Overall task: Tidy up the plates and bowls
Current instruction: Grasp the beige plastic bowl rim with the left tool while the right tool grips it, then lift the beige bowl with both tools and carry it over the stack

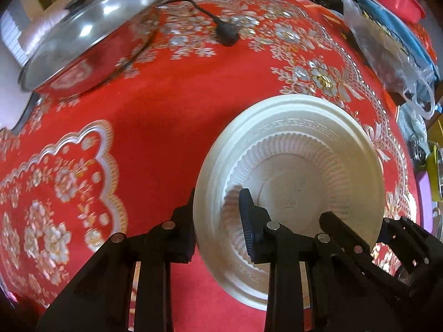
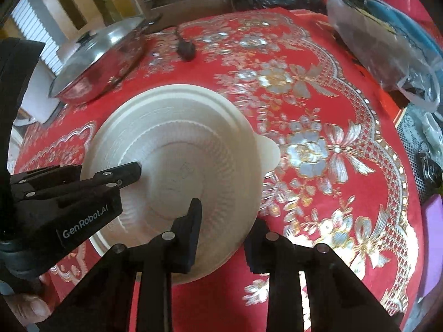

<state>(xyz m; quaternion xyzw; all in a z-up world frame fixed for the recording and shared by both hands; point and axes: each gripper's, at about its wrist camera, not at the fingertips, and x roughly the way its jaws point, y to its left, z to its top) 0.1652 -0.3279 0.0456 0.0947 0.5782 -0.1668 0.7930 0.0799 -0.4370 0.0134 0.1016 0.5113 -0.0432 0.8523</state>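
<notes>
Bench (image 1: 171, 105) under a red cloth with silver and gold flower pattern fills both views. On its far left corner sits a wide steel pan with a glass lid (image 1: 88, 41), and a black cord with plug (image 1: 225, 34) trails beside it. Along the far right edge lies a clear plastic bag holding dark contents (image 1: 387, 58), with blue and red containers behind it, blurred. Mid-bench: a cream-white disposable bowl with ribbed wall and a key-pattern band (image 1: 304, 149), mouth up; in the right wrist view a small tab juts from its rim on the right side. Whether it is one bowl or a nested stack, cannot tell. Left gripper (image 1: 218, 218) straddles the bowl's left rim, one finger outside the wall, the other inside the basin; jaws drawn close onto the wall. Right gripper (image 2: 224, 238) straddles the near rim the same way, left finger inside, right finger outside, jaws narrowed onto the wall. In the right wrist view the left gripper's finger reaches into the bowl from the left. A thumb shows at that view's lower left corner.
</notes>
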